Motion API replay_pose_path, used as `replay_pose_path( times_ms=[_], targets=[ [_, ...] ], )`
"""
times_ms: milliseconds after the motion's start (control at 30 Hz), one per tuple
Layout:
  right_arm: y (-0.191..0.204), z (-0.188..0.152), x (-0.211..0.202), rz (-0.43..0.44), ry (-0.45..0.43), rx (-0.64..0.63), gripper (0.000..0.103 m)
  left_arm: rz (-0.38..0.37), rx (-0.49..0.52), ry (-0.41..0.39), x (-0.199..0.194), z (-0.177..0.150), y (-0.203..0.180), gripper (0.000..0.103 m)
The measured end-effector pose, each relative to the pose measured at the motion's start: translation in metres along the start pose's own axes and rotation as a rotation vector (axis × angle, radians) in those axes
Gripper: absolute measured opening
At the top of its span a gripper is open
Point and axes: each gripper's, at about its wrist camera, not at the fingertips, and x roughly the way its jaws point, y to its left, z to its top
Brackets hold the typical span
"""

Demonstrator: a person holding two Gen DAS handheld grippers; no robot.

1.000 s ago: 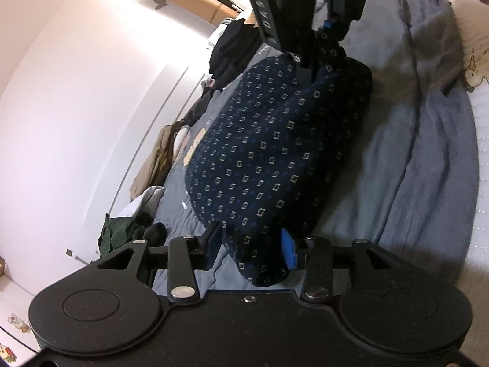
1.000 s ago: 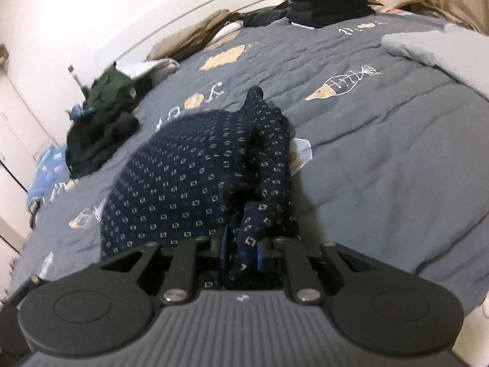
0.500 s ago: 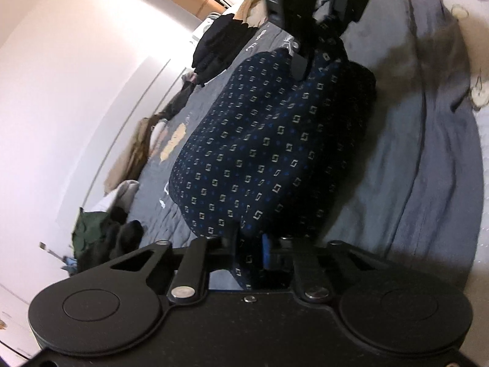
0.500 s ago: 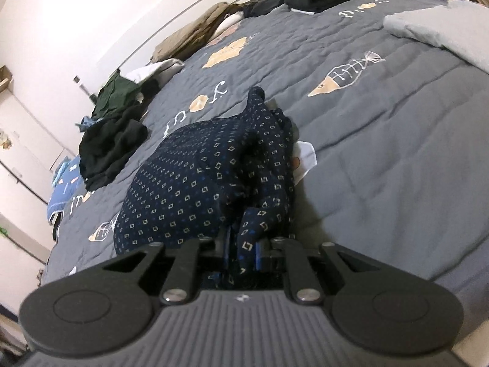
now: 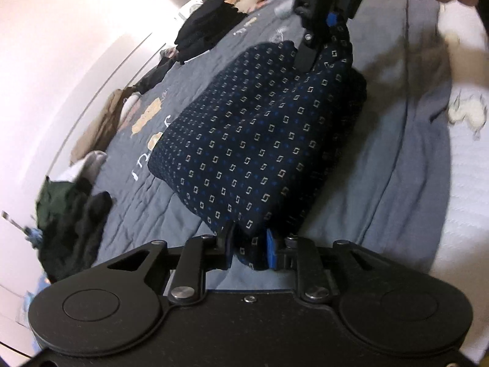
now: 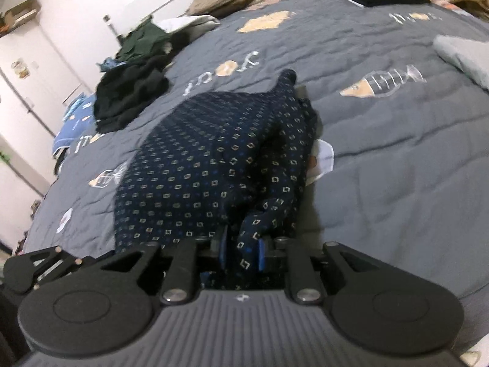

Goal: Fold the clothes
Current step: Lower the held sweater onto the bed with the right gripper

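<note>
While both tongs pinch it, the navy garment (image 5: 259,140) with small square prints stretches across frame centre above the grey bed quilt (image 6: 397,153). Left tongs (image 5: 249,246) clamp its near edge; right tongs (image 6: 241,249) clamp a bunched corner. Both jaws have just been opening slightly, cloth between them. Compared with a second ago, the fabric hangs higher and tauter.

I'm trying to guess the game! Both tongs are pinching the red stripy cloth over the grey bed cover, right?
Not quite. The cloth is dark navy with little squares, not red and stripy, as the left wrist view shows. The rest is right: the left tongs and right tongs both pinch it over the grey bed cover.
</note>
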Motion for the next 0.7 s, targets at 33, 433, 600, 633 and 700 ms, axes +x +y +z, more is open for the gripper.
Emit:
replay_pose_path(
  times_ms=[33,433,600,633,700],
  targets=[
    [-0.001,0.002,-0.005,0.006,-0.006,0.005,0.024,-0.016,-0.029,-0.009,-0.004,-0.001,0.005,0.025],
    [-0.015,0.057,-0.038,0.043,-0.161,0.043,0.047,-0.16,-0.387,-0.14,-0.028,0.002,0.069,0.058],
    [-0.018,0.101,0.018,0.082,-0.075,0.018,0.052,-0.174,-0.52,-0.157,-0.026,-0.002,0.084,0.059],
    [-0.018,0.107,0.031,0.068,-0.049,0.009,0.052,-0.174,-0.546,-0.16,-0.024,-0.003,0.088,0.059],
    [-0.022,0.117,0.057,0.043,-0.006,-0.014,0.052,-0.172,-0.599,-0.168,-0.022,-0.006,0.095,0.059]
  ],
)
